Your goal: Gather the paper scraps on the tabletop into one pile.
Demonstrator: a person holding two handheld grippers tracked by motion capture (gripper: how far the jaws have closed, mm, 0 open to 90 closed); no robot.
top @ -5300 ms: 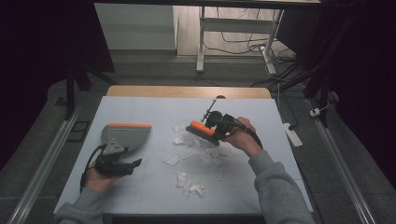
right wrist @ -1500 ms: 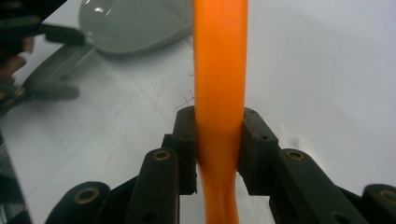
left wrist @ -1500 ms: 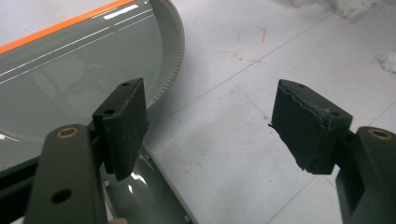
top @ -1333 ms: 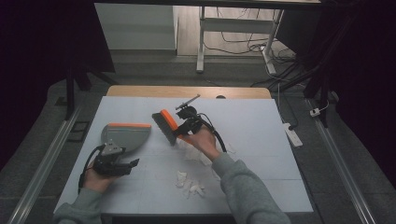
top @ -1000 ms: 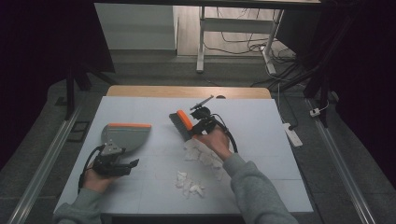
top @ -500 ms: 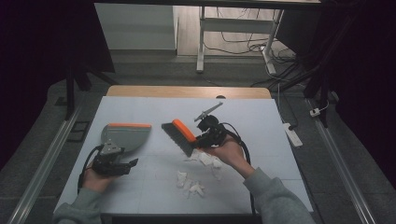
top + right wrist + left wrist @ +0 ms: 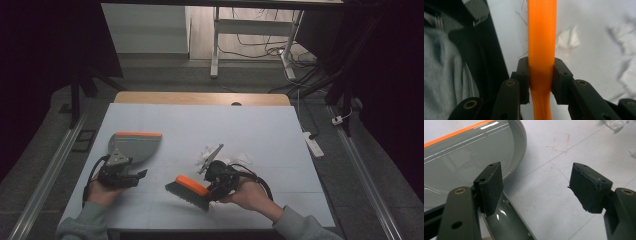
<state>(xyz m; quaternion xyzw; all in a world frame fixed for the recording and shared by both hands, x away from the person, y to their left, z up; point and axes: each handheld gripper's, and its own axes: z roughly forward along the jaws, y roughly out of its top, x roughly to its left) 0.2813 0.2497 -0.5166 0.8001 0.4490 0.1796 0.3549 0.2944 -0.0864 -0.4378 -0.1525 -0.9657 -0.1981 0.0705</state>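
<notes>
Orange plastic fills the gap of your right gripper (image 7: 540,75): its jaws are pinched hard on the handle of the brush (image 7: 541,37), which runs straight up and away from the pads, blurred at its far end. In the high view your right gripper (image 7: 212,186) carries the brush (image 7: 187,190) with the dark bristles pointing down toward the table (image 7: 210,120), just ahead of your hand. Scraps of white paper (image 7: 567,37) lie on the table beyond the right jaw, and more paper scraps (image 7: 207,152) sit just past the gripper in the high view.

Your left gripper (image 7: 536,187) has its jaws spread wide with nothing pressed between the pads. The grey dustpan (image 7: 469,157), with its orange front edge, lies beyond the left jaw, and its handle passes under that jaw. In the high view the left gripper (image 7: 117,172) sits at the near end of the dustpan (image 7: 132,145).
</notes>
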